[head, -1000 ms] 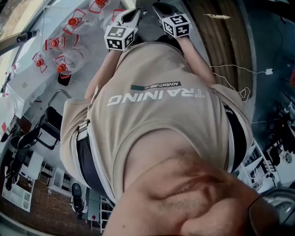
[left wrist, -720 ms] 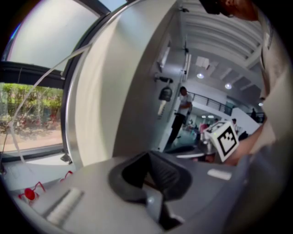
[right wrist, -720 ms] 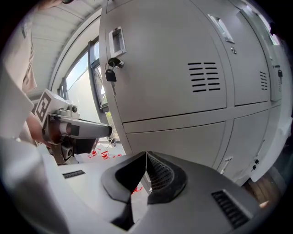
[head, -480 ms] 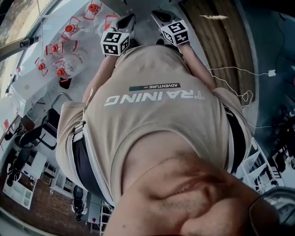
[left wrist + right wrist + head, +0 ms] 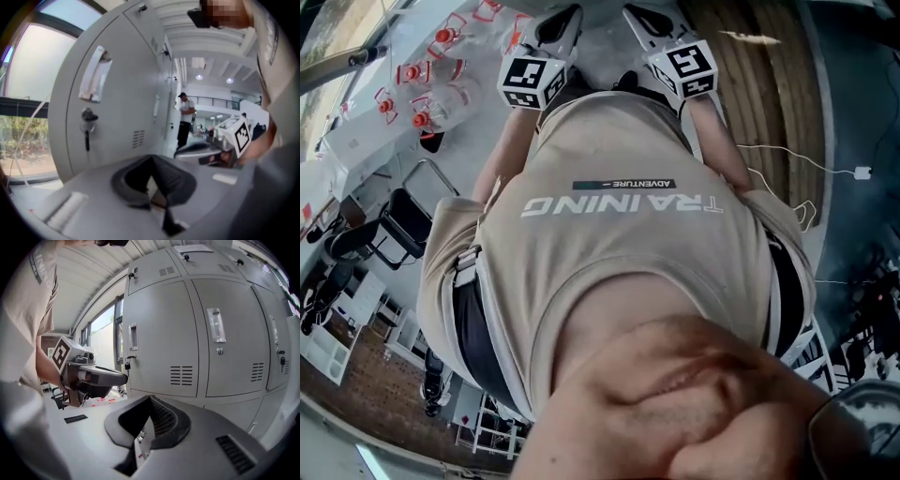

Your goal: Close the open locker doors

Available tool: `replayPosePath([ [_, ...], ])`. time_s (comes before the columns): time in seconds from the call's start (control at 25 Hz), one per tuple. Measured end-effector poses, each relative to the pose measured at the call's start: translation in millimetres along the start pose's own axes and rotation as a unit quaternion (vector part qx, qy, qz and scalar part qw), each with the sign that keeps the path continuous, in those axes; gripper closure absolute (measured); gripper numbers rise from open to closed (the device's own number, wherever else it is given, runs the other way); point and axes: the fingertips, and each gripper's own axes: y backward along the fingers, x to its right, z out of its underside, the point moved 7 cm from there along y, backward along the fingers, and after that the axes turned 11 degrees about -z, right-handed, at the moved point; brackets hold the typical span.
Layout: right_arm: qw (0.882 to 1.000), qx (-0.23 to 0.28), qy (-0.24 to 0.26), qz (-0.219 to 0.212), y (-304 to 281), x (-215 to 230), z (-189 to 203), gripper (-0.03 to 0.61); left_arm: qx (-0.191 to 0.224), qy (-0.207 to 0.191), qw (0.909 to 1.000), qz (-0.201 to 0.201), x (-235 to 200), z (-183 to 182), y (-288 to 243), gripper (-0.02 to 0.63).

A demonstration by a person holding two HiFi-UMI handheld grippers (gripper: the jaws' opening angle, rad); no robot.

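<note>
Grey locker doors point(image 5: 161, 338) fill the right gripper view; those in sight look closed, and one carries a small padlock point(image 5: 126, 365). In the left gripper view a grey locker door point(image 5: 122, 89) with a handle point(image 5: 93, 75) and a key in its lock point(image 5: 87, 123) stands close by; whether it is ajar I cannot tell. My left gripper point(image 5: 559, 22) and right gripper point(image 5: 645, 19) are held side by side in front of my beige T-shirt point(image 5: 619, 234). Both look shut, nothing between the jaws. Neither touches a door.
A person in a white shirt point(image 5: 186, 117) stands further down the room. The head view shows several red-capped bottles point(image 5: 420, 94), a black chair point(image 5: 398, 230), a wooden strip point(image 5: 769, 75) and a white cable with a plug point(image 5: 862, 173).
The right gripper has drifted right and slightly down in the head view, so the two marker cubes stand further apart. The whole view has shifted a little.
</note>
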Motion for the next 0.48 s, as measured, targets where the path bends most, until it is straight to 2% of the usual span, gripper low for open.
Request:
replayPosePath([
  [0.2, 0.999, 0.047, 0.003, 0.004, 8.7, 3.9, -37.7, 0.565, 0.053, 0.0, 0.9984, -0.018, -0.6, -39.9, 17.7, 0.615],
  [0.36, 0.999, 0.039, 0.022, -0.007, 5.2, -7.3, -51.0, 0.565, 0.069, 0.012, 0.9972, -0.025, -3.8, -55.7, 27.9, 0.615],
  [0.48, 0.998, 0.054, 0.037, 0.006, 12.1, -9.1, -65.5, 0.565, 0.088, 0.021, 0.9953, -0.034, -7.3, -65.7, 30.1, 0.615],
])
